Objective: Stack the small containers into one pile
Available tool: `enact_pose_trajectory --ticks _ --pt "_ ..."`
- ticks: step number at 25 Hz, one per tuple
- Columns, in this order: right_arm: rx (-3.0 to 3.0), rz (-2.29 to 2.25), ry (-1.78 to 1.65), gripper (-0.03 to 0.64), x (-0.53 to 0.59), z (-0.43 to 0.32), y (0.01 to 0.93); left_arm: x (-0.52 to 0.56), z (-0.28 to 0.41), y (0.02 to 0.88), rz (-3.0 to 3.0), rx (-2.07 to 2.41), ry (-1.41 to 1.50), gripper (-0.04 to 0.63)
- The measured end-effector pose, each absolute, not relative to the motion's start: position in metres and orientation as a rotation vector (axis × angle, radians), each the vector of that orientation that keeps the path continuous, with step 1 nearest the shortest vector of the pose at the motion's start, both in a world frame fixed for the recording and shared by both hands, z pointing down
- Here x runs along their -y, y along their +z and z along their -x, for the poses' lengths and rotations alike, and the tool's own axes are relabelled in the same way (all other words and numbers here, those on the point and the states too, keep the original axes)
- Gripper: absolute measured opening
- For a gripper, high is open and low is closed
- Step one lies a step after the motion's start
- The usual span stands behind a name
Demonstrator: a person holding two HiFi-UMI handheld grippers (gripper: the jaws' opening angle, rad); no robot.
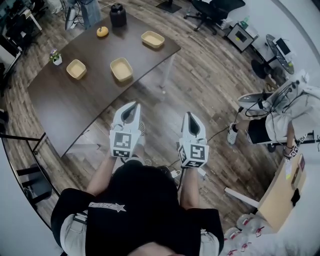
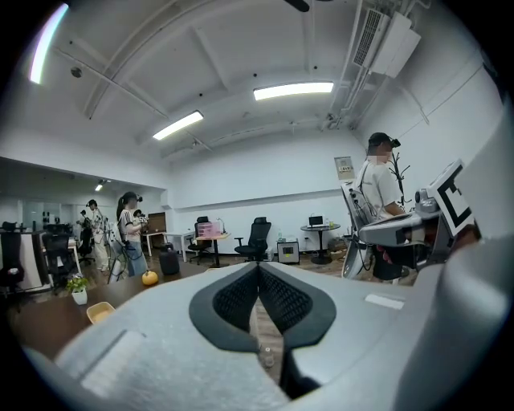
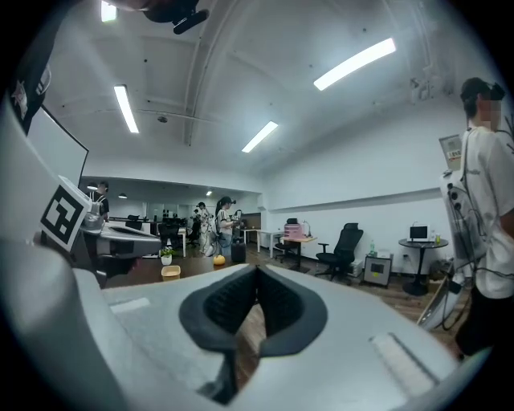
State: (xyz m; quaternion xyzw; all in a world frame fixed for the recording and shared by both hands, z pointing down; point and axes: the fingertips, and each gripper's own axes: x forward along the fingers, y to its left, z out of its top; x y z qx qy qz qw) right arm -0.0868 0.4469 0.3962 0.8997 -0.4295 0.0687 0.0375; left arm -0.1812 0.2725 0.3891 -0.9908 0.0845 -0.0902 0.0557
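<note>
Three small yellow containers lie apart on the dark table (image 1: 65, 105): one at the left (image 1: 76, 69), one in the middle (image 1: 121, 69), one at the far right corner (image 1: 152, 39). My left gripper (image 1: 132, 105) and right gripper (image 1: 190, 116) hang side by side over the wooden floor, short of the table's near edge. Both point toward the table. The left gripper (image 2: 258, 268) is shut with nothing in it, and a yellow container (image 2: 99, 311) shows low at its left. The right gripper (image 3: 256, 271) is shut and empty too, with a container (image 3: 170, 271) far off.
On the table's far side stand a black jug (image 1: 118, 15), an orange pumpkin-like thing (image 1: 102, 31) and a small potted plant (image 1: 56, 57). A person (image 1: 277, 122) stands at the right near cables. Office chairs (image 1: 212, 10) are at the back, and a black chair (image 1: 35, 185) at the left.
</note>
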Motion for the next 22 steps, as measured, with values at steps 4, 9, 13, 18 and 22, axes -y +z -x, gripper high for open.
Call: enact_pose_trajectory --ticks 4,9,13,18,22 --pt "1.402 -2.719 0.240 0.005 -0.401 0.050 0.406 -0.236 0.154 0.397 3.006 -0.336 -0.308 0.011" --pt "1.505 -2.653 0.290 0.006 -0.333 0.009 0.412 -0.179 0.117 0.403 3.000 -0.429 -0.379 0.011" --pt "1.585 -2.605 0.336 0.005 -0.274 -0.019 0.425 -0.130 0.094 0.421 3.010 -0.503 -0.433 0.011" --pt "1.685 -2.512 0.404 0.005 -0.203 -0.038 0.449 -0.077 0.080 0.448 3.033 -0.603 -0.513 0.011" --pt "1.769 -2.418 0.455 0.005 -0.155 -0.042 0.468 -0.042 0.082 0.470 3.033 -0.705 -0.585 0.011"
